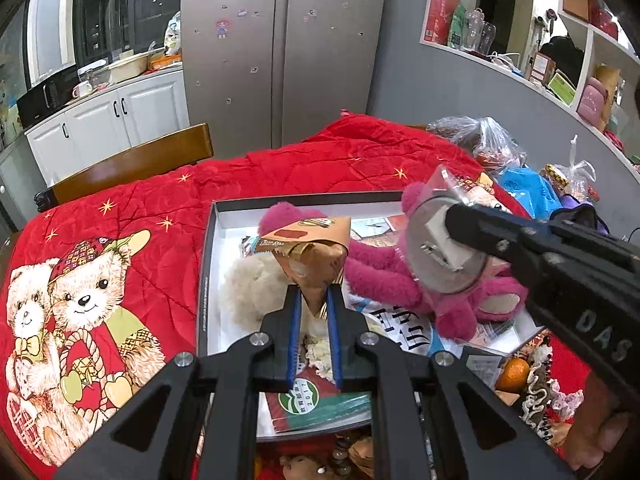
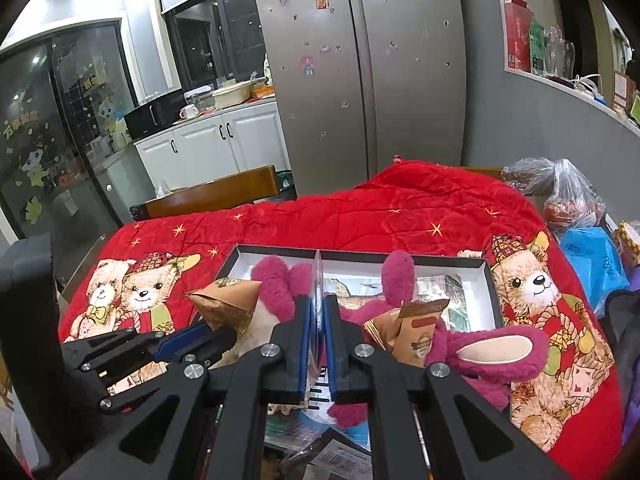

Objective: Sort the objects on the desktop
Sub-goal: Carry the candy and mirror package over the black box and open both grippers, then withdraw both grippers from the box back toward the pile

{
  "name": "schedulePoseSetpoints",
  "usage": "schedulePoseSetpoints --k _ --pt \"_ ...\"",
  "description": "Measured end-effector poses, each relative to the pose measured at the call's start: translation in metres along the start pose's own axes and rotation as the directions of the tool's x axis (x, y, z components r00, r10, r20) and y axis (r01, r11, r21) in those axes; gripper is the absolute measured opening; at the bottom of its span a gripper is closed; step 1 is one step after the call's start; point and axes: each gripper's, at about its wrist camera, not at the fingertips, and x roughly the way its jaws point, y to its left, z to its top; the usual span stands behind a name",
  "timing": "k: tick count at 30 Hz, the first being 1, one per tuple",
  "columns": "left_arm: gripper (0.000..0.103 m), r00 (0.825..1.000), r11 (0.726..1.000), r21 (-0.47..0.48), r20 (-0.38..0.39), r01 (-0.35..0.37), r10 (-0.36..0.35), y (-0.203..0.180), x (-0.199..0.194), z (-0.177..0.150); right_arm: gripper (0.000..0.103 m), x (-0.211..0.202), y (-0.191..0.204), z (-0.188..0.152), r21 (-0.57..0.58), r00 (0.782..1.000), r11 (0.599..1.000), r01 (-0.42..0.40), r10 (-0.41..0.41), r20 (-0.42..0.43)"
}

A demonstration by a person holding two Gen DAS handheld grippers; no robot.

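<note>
Left wrist: left tool pinches brown paper packet over box.

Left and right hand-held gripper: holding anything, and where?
Left hand-held gripper: brown snack packet, by its bottom corner. Right hand-held gripper: clear round disc, pinched at its edge.
</note>
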Motion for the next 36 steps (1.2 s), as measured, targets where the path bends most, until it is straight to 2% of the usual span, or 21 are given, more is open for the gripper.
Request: schedulePoseSetpoints --k 4,5,6,7,8,9,10,11,13,21,26,31,35,36 --pt "0.014 1.0 1.0 0.01 -0.003 -0.017 0.017 -0.002 -0.004 0.002 0.009 0.005 0.001 -0.002 0.0 1.0 1.0 -0.017 0.017 -0.018" --pt "0.014 1.0 1.0 0.021 0.002 -0.022 0.022 -0.003 -0.006 0.003 0.015 0.005 0.002 -0.001 0.006 1.0 1.0 -0.017 0.017 -0.026" --pt "0.015 1.0 0.999 0.029 0.008 -0.03 0.03 -0.004 -0.008 0.003 0.032 0.004 0.003 -0.001 0.007 0.999 1.0 -0.012 0.012 -0.029" --pt "0.022 0.999 0.998 0.034 0.015 -0.044 0.044 -0.004 -0.01 0.004 0.042 0.002 0.005 -0.001 0.0 1.0 1.0 -0.005 0.005 -0.028" --pt "0.045 0.998 0.998 0.038 0.022 -0.059 0.058 -0.005 -0.011 0.004 0.056 -0.002 0.007 0.0 -0.012 1.0 1.0 0.002 -0.002 -0.013" --pt "0.061 0.997 0.997 0.039 0.025 -0.068 0.067 -0.005 -0.013 0.005 0.062 -0.006 0.009 0.0 -0.027 1.0 1.0 0.01 -0.01 0.009" --pt "0.084 0.996 0.996 0.034 0.037 -0.078 0.077 -0.003 -0.015 0.006 0.064 -0.01 0.011 0.0 -0.041 1.0 0.999 0.023 -0.023 0.021" --pt "0.087 0.994 0.996 0.022 0.066 -0.085 0.083 -0.002 -0.02 0.007 0.065 -0.012 0.013 0.001 -0.055 0.999 0.998 0.037 -0.036 0.023" --pt "0.086 0.992 0.996 0.013 0.089 -0.093 0.091 0.001 -0.026 0.008 0.065 -0.014 0.012 0.002 -0.05 0.999 0.998 0.029 -0.028 0.024" --pt "0.087 0.994 0.996 -0.023 0.07 -0.087 0.089 0.01 -0.031 0.011 0.065 -0.018 -0.001 0.005 0.019 1.0 1.0 -0.013 0.012 0.028" --pt "0.087 0.992 0.995 -0.009 0.071 -0.102 0.102 0.008 -0.036 0.01 0.065 -0.029 -0.004 0.007 0.023 0.999 1.0 -0.011 0.01 0.047" --pt "0.087 0.989 0.996 0.012 0.123 -0.088 0.086 -0.004 -0.067 0.009 0.065 -0.05 -0.003 0.01 0.026 0.997 0.999 -0.03 0.028 0.078" --pt "0.088 0.98 0.997 0.024 0.187 -0.068 0.063 -0.017 -0.11 0.0 0.065 -0.08 -0.002 0.009 0.023 0.993 0.999 -0.045 0.043 0.106" --pt "0.088 0.977 0.998 0.026 0.203 -0.064 0.058 -0.021 -0.123 -0.005 0.068 -0.088 -0.002 0.007 0.024 0.992 0.999 -0.048 0.045 0.117"
